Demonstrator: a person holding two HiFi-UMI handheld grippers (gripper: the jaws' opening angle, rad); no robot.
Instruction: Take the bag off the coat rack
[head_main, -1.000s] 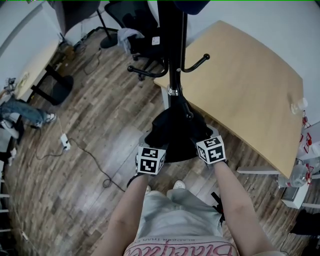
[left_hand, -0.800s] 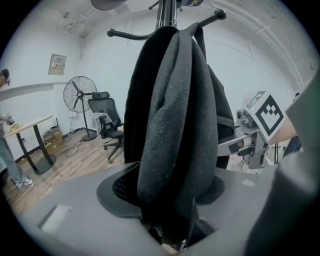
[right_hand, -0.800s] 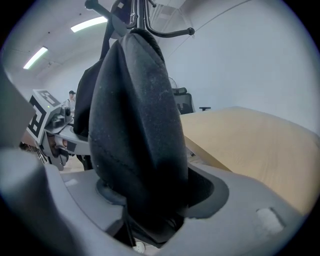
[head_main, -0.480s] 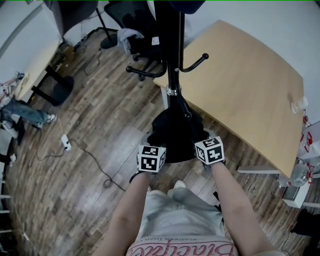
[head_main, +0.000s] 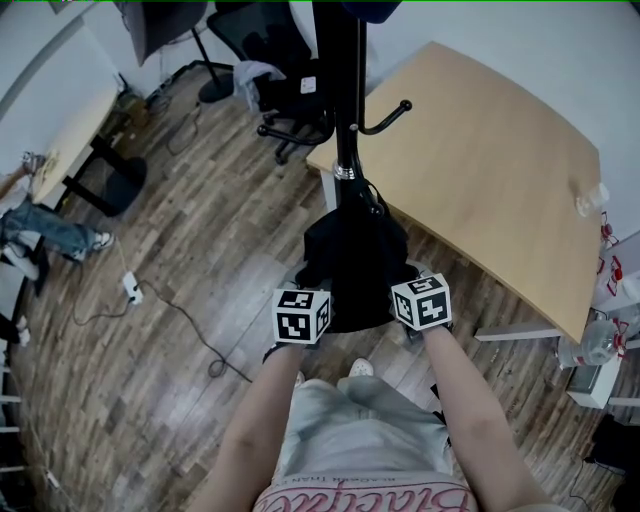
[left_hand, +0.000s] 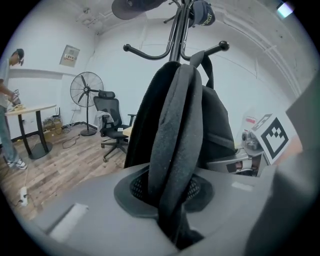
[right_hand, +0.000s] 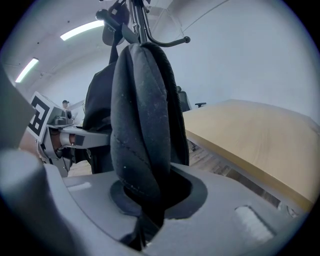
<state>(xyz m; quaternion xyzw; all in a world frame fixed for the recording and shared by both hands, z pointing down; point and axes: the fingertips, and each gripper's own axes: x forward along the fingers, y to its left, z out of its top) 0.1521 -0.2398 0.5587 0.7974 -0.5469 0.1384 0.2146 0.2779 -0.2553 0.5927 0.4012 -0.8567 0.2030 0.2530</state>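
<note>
The black bag (head_main: 355, 262) hung on the coat rack (head_main: 345, 100), low against the pole on the side toward the wearer of the camera; the left tongs (left_hand: 171, 202) had just been closing and were clamped on a thick padded fold at the bag's left side; the right tongs (right_hand: 149, 202) had likewise just been closing and gripped a padded fold at its right side. The head view showed only the two marker cubes pressed against the bag's lower edge, with the jaws themselves hidden under them; each gripper view showed the dark fabric pinched between the grey jaws. The left gripper view alone showed the bag's top loop rising to the curved hooks (left_hand: 150, 52), and a dark cap (left_hand: 202, 12) above them; the right gripper view showed the same bag from the other flank, with the left tongs' cube behind it. The corner of the wooden bench (head_main: 500, 170) stood just beside the pole, on the right and behind; its near edge ran away to the right. An office chair (head_main: 290, 85) stood behind the rack; a standing fan (left_hand: 85, 92) showed only in the left gripper view. The wooden floor (head_main: 150, 400) lay open to the left and toward the wearer, crossed by a cable (head_main: 180, 312); another person (head_main: 40, 225) stood well apart at the left edge.
</note>
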